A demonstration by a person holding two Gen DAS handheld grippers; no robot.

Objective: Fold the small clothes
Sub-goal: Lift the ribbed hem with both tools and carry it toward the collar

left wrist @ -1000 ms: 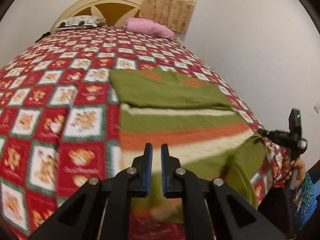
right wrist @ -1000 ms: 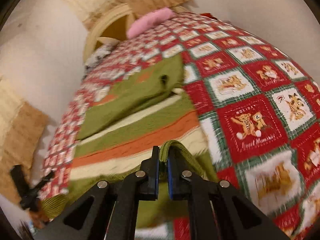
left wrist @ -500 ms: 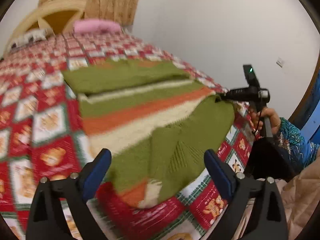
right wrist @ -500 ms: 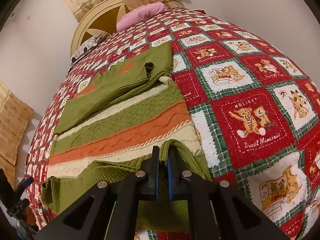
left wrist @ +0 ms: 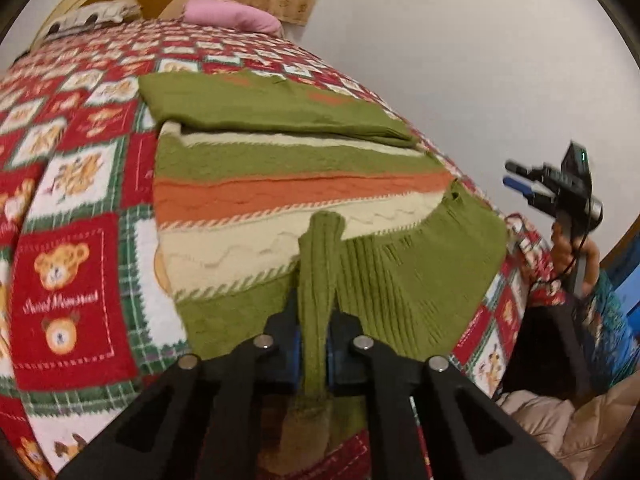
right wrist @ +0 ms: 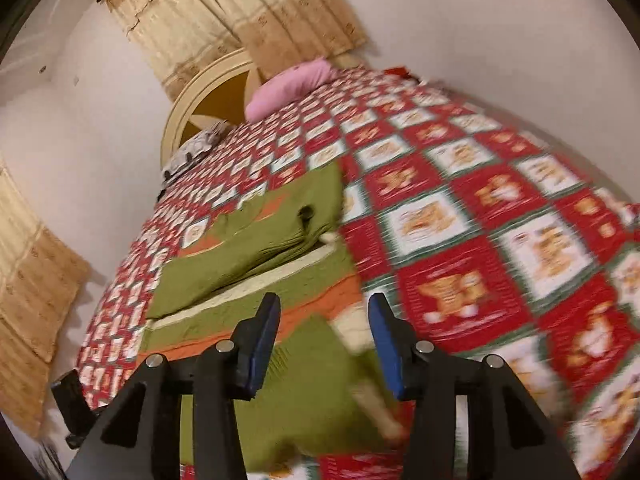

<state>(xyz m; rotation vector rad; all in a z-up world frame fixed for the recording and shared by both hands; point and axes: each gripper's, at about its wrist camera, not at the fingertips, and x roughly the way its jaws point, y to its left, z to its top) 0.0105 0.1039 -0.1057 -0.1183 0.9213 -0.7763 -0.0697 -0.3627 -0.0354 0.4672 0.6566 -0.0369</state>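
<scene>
Red-and-white patchwork bedding (left wrist: pixel 64 280) covered the bed, with a pink pillow (left wrist: pixel 232 20) at the headboard end and a pale wall alongside. On it lay the striped knitted sweater (left wrist: pixel 280 196), green, orange and cream, spread across the bed's near end with its lower green part at the near edge. Half a second before, the left hand-held gripper (left wrist: pixel 316 344) had stood wide over the fabric; at this moment its jaws were clamped on a raised ridge of the green knit (left wrist: pixel 320 264), which stood up between the blue pads as a narrow fold. The right hand-held gripper (right wrist: pixel 324 340) showed the reverse: closed tight on the green hem a second earlier, its jaws had just been opening and stood apart, with blurred green and cream cloth below and between them but, as far as the blur allowed one to tell, not pressed by either pad. In the left view that gripper (left wrist: pixel 516 178) appeared off the bed's right edge, clear of the sweater. This read as a handover of grip, the right side let go and the left side newly taken, so the bottom fold was probably about to be carried toward the headboard end from the left corner, with the right needing a fresh hold first.
</scene>
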